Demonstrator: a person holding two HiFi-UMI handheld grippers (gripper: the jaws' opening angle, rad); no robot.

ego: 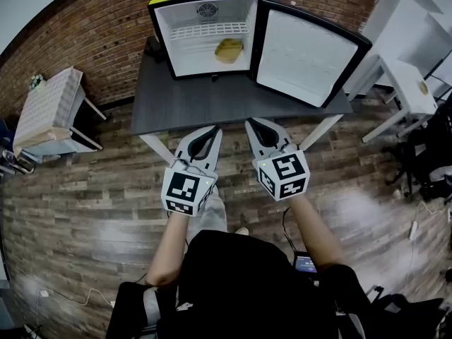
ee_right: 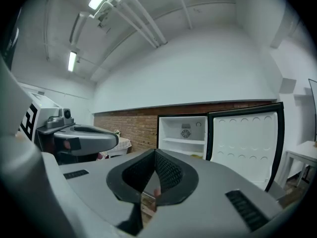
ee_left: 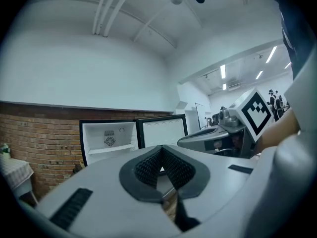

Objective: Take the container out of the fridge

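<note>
Yellowish container inside the fridge, on the bottom level beneath the white wire shelf, a little right of centre. Nothing touching it.

Fridge at 12 o'clock on the dark surface, against the far edge. Door wide open, swung out toward 1 o'clock, white inner lining on show. Rest of the surface bare from the fridge to the near edge.

Over the near edge, at 6 o'clock from the fridge, left gripper and right gripper side by side, well apart from the container, tips pointing at the fridge. Both pressed together at the tips, pinching nothing.

Around the surface, grey wood-plank floor. Brick wall behind the fridge, running from 10 to 1 o'clock, with plain white wall above it. Small side table with a checked cloth at 9 o'clock, close to the brick. White desk and white shelving at 2 o'clock. Overhead, white ceiling with pipes and a strip light.
</note>
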